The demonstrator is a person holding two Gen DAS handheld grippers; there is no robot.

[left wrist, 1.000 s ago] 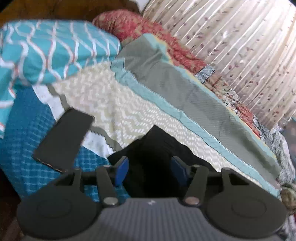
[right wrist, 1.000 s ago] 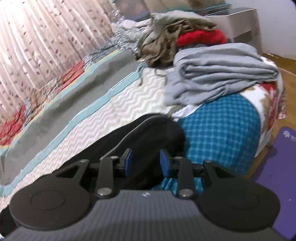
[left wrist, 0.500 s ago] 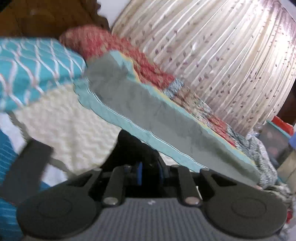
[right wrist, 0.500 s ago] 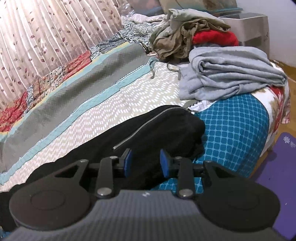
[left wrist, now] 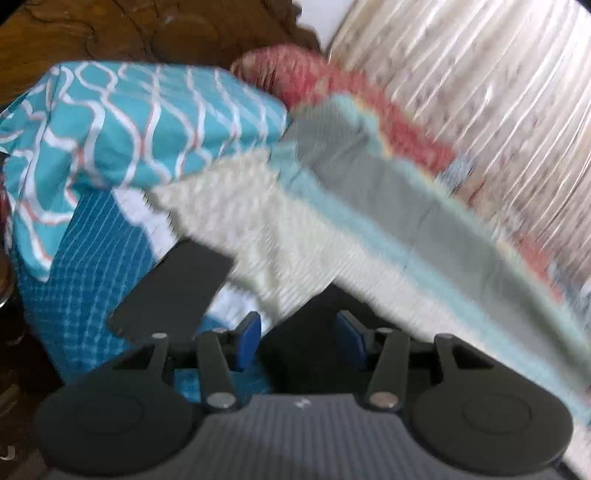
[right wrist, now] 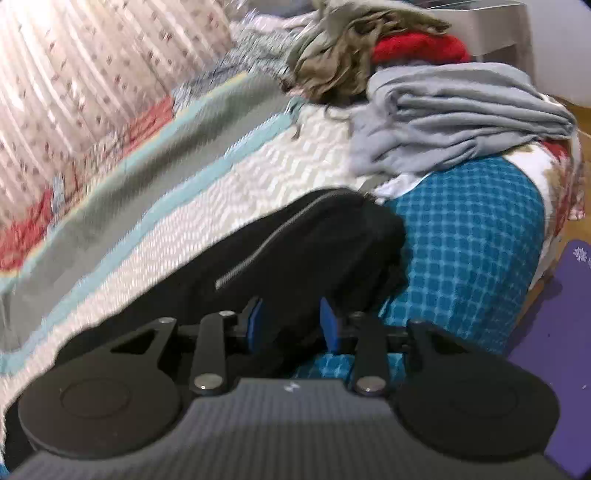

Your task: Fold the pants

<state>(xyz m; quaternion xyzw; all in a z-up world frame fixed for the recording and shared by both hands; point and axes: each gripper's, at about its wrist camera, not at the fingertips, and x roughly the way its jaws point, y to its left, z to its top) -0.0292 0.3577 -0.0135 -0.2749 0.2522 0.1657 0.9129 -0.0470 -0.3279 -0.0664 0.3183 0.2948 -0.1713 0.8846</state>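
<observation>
The black pants [right wrist: 295,243], with a silver zipper [right wrist: 258,254], lie along the near edge of the bed on the chevron bedspread [right wrist: 229,192]. In the right wrist view my right gripper [right wrist: 291,325] has its blue pads closed on a thick bunch of the black cloth. The left wrist view is blurred. There the other end of the pants [left wrist: 314,306] sits between the blue pads of my left gripper [left wrist: 299,334], whose jaws are opening and stand apart from the cloth.
A teal patterned pillow [left wrist: 147,122] lies by the wooden headboard [left wrist: 110,33], with a flat dark rectangle [left wrist: 173,288] below it. A folded grey blanket [right wrist: 454,110] and a heap of olive and red clothes [right wrist: 369,48] sit at the bed's far end. A curtain [right wrist: 74,74] lines the far side; a purple mat [right wrist: 554,332] covers the floor.
My left gripper closed tight on the black cloth, swung toward the curtain, then swung back and spread its pads again. The right gripper kept its hold and hardly moved.
</observation>
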